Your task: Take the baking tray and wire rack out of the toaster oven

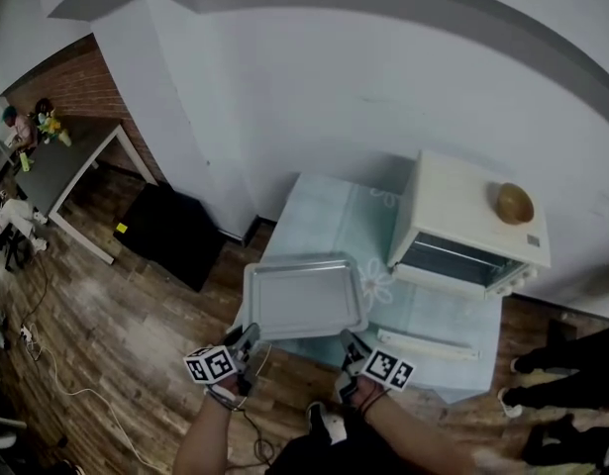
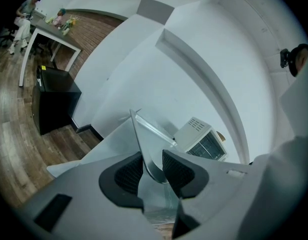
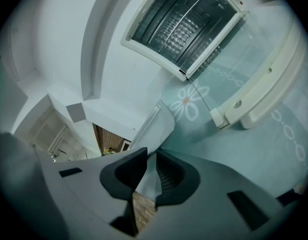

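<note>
A silver baking tray (image 1: 304,297) hangs level over the near left part of the pale blue table (image 1: 324,216). My left gripper (image 1: 250,336) is shut on its near left rim, my right gripper (image 1: 349,342) on its near right rim. In the left gripper view the tray's edge (image 2: 151,144) runs between the dark pads (image 2: 128,174). In the right gripper view the tray (image 3: 156,126) sits pinched in the jaws. The white toaster oven (image 1: 472,221) stands at the right with its door (image 1: 428,344) folded down. The wire rack (image 3: 181,29) lies inside it.
A wooden bowl (image 1: 514,203) rests on top of the oven. A black cabinet (image 1: 170,231) stands on the wooden floor left of the table. Someone's legs in dark trousers (image 1: 566,359) are at the right. A grey desk (image 1: 61,166) is far left.
</note>
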Demonstrator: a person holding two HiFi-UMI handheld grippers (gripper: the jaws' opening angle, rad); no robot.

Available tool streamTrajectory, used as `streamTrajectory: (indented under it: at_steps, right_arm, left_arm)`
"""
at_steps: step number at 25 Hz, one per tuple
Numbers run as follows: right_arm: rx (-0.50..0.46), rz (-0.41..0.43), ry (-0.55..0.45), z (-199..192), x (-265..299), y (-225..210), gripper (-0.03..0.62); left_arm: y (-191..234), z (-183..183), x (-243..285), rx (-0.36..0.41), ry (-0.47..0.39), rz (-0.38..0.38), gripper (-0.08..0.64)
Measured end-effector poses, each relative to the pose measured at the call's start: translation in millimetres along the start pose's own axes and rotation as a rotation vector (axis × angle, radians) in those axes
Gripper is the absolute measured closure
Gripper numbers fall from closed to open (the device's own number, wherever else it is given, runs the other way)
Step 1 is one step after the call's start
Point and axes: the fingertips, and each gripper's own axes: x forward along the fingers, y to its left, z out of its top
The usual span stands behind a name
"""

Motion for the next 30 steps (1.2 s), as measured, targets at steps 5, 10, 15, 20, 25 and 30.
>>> streamTrajectory:
  at_steps: [5, 10, 15, 20, 25, 30]
  right_arm:
    - [0.013, -0.035, 0.017, -5, 12, -12, 0.526]
    - [0.016, -0.068, 0.03, -15, 18, -26, 0.524]
    - [0.013, -0.112, 0.036, -22, 21, -33, 0.52]
    - [-0.018, -0.172, 0.06, -25, 23, -48, 0.509]
    - [-0.072, -0.224, 0.083, -29, 22, -51, 0.374]
    - [-0.107, -0.231, 0.079, -24, 6, -42, 0.359]
  left_arm:
    - [13, -3, 8, -0.013, 0.021, 0.011, 0.44]
    - [28, -15, 13, -0.02, 0.07, 0.044, 0.439]
    - [37, -28, 14, -0.023, 0.126, 0.117, 0.436]
    - [45, -37, 13, 0.032, 0.172, 0.203, 0.376]
    - [55, -27, -5, 0.039, 0.139, 0.262, 0.333]
    - [46, -5, -25, 0.035, 0.036, 0.302, 0.331]
